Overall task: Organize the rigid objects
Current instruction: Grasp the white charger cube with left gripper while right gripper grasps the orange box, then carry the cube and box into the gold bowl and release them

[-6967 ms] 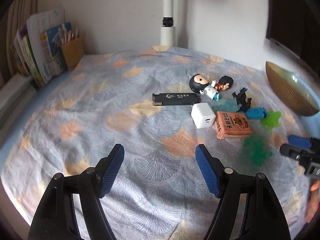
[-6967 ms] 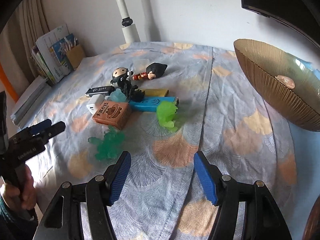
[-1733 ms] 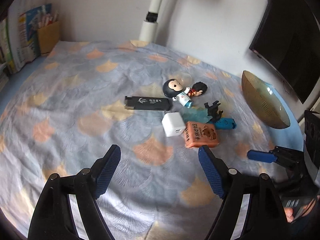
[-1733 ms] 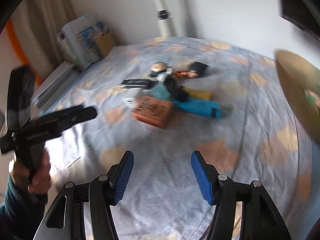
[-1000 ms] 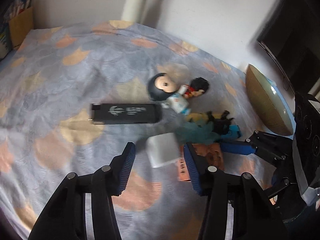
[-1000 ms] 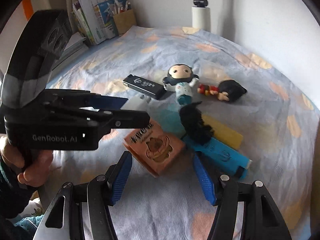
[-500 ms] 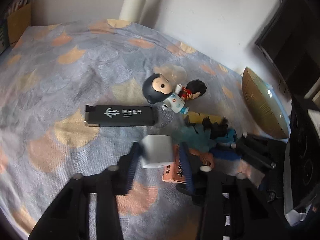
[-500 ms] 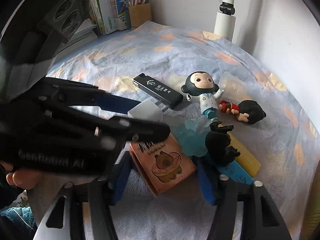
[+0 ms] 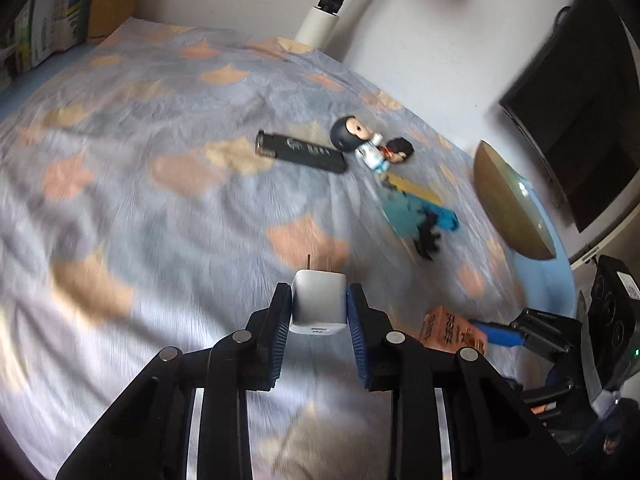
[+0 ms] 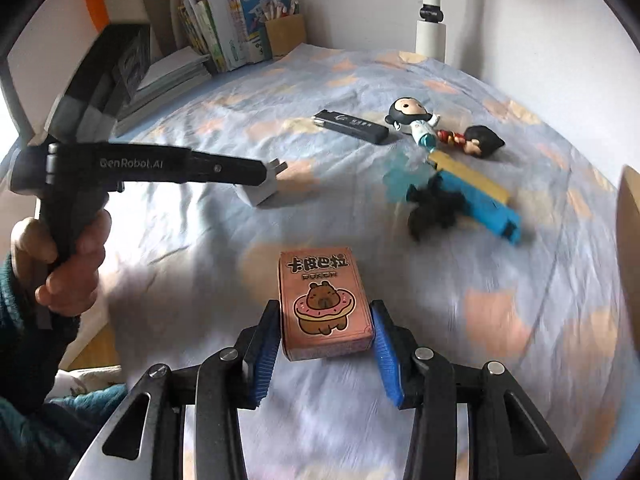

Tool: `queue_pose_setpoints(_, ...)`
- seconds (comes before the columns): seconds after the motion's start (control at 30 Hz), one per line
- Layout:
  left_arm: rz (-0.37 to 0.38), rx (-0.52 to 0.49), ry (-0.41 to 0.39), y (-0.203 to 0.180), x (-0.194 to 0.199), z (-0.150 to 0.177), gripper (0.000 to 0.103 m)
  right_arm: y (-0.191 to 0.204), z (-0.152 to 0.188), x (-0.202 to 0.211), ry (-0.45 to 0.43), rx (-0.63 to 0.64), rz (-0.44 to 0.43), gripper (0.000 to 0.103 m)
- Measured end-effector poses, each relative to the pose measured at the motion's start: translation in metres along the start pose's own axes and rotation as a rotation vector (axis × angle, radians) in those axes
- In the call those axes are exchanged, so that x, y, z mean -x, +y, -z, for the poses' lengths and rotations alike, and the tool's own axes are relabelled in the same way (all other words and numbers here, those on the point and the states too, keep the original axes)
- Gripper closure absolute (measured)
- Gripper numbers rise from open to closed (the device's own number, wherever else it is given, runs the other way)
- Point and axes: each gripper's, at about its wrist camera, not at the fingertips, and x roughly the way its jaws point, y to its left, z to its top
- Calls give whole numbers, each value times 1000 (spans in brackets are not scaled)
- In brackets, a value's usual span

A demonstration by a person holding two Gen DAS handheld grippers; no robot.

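— What does your left wrist camera show?
— My left gripper is clamped on the white charger, prongs pointing away, above the patterned cloth. The black stick lies at twelve o'clock.
— And the right?
— My right gripper squeezes the orange card box. The figurine lies at one o'clock, the blue bar at two.

From the right wrist view, the pink capybara poker card box sits dead centre between the right tongs. White plug charger is at 10 o'clock in the left tongs, black USB stick at 12, big-headed doll figure just right of it, blue lighter at 2.
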Motion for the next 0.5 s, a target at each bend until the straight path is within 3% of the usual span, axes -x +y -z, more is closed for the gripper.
queue_pose_setpoints(0.1, -7, -24, 8, -4, 2, 7, 75, 2, 10, 8, -5, -21, 22, 60)
queue_pose_setpoints(0.13, -18, -29, 26, -6, -1, 8, 66, 1, 13, 8, 1, -39, 16, 60)
queue_pose_setpoints(0.2, -37, -43, 24, -9, -1, 11, 63, -2, 17, 4, 14, -76, 8, 58)
queue_pose_setpoints(0.3, -44, -45, 11, -9, -1, 12, 61, -3, 13, 3, 9, -105, -9, 40)
queue_pose_setpoints(0.5, -103, -69, -5, -18, -8, 9, 60, 9, 4, -10, 23, -38, 82, 41)
